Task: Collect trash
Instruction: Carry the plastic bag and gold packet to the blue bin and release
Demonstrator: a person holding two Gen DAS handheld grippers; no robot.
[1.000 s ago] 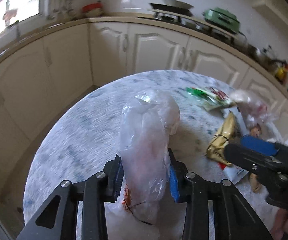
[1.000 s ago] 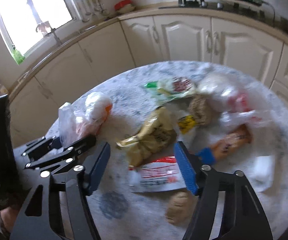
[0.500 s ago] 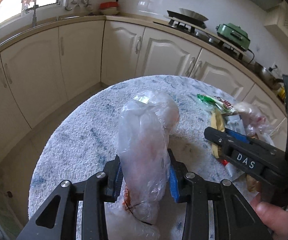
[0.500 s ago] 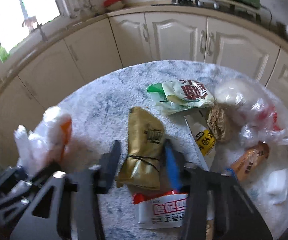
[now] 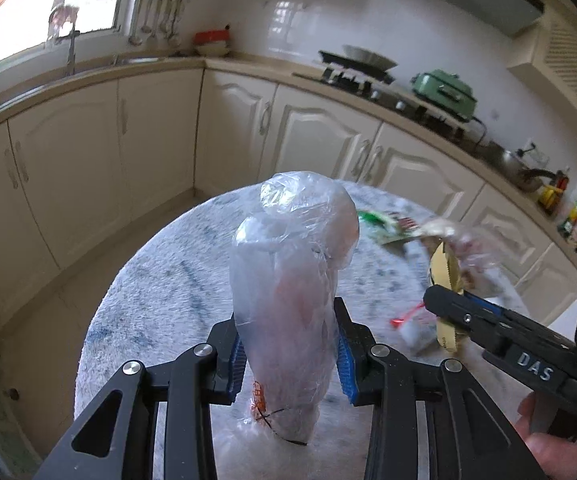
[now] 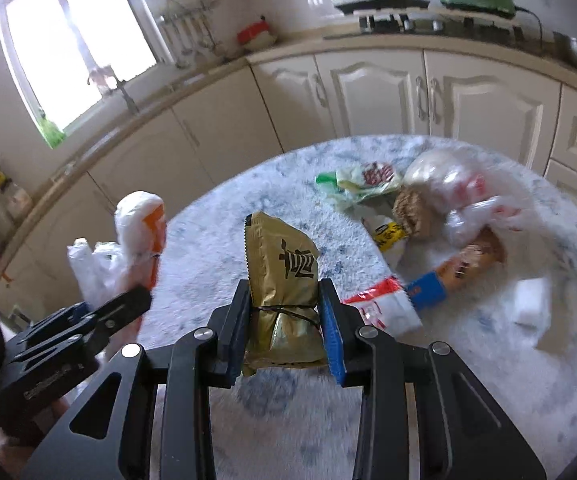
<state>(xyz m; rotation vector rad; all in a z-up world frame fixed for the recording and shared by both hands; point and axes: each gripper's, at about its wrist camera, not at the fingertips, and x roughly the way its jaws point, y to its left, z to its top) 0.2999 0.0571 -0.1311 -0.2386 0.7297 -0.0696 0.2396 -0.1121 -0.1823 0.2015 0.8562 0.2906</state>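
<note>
the left tongs (image 5: 290,354) are clamped on a clear plastic bag (image 5: 292,264) with something orange inside, and the right tongs (image 6: 284,330) are clamped on a gold foil packet (image 6: 282,276), its blue pads pressed against both flanks near the tied lower end. both pieces look to be raised off the round, blue-flecked white surface (image 6: 208,236), which carries the rest of the trash: a green and white wrapper (image 6: 362,178), a red and white wrapper (image 6: 384,308), a crumpled clear bag with red print (image 6: 460,196) and an orange packet with a blue end (image 6: 444,276).

the risks are 2, as i judge them. the bag is thin, slick film, and the left tongs hold it around the bunched middle; a jolt could let the film slide through and drop the contents. the gold packet is held only low down, so its free upper part can swing or pivot between the pads. also, the 2 tongs sit near each other, and a careless move could knock one load against the other.

the gold packet's long axis runs away from the right tongs and upward, with its serrated edge at the far top. the bag stands likewise, long axis up and away from the left tongs, rounded end on top and a loose tail hanging below the pads.
</note>
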